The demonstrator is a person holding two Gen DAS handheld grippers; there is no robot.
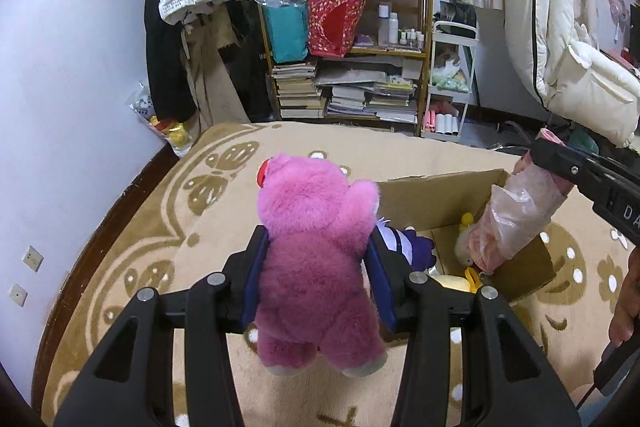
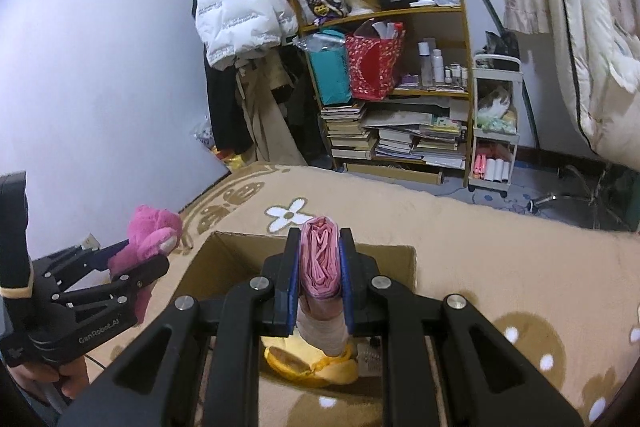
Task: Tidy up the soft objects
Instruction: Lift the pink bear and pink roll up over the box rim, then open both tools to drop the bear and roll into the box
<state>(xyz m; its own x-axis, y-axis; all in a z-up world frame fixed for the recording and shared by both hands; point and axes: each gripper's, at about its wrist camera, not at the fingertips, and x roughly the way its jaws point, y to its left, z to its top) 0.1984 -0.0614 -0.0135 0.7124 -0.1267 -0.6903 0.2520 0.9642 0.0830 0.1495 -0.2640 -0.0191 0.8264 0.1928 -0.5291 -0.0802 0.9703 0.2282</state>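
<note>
I have two tongs in play, and each is clenched on one soft thing. My left tongs [image 1: 316, 267] grip one pink bear [image 1: 316, 247] around its middle, back toward the camera, its two pale feet hanging at lower centre of the left view. In the right view the same bear [image 2: 150, 235] shows at left centre, pinched in the left tongs [image 2: 136, 267] beside the box.

My right tongs [image 2: 320, 267] squeeze one pink roll [image 2: 320, 259] wrapped in clear plastic, held at frame centre. In the left view that roll [image 1: 516, 223] slants down from the right tongs [image 1: 560, 163] at right centre, its lower end inside the one open box [image 1: 440, 195].

Inside the box I count three toys in the left view: one purple-and-white plush [image 1: 404, 247] just behind the bear, one small white-and-yellow plush [image 1: 464, 239] against the roll, and one yellow plush [image 1: 472, 279] at the bottom. The right view shows only the yellow plush [image 2: 316, 367], under the roll's end.

The box sits on a tan blanket [image 1: 160, 235] with flower prints, covering the lower half of both views. One shelf [image 1: 348, 47] of books and bags stands at upper centre.
</note>
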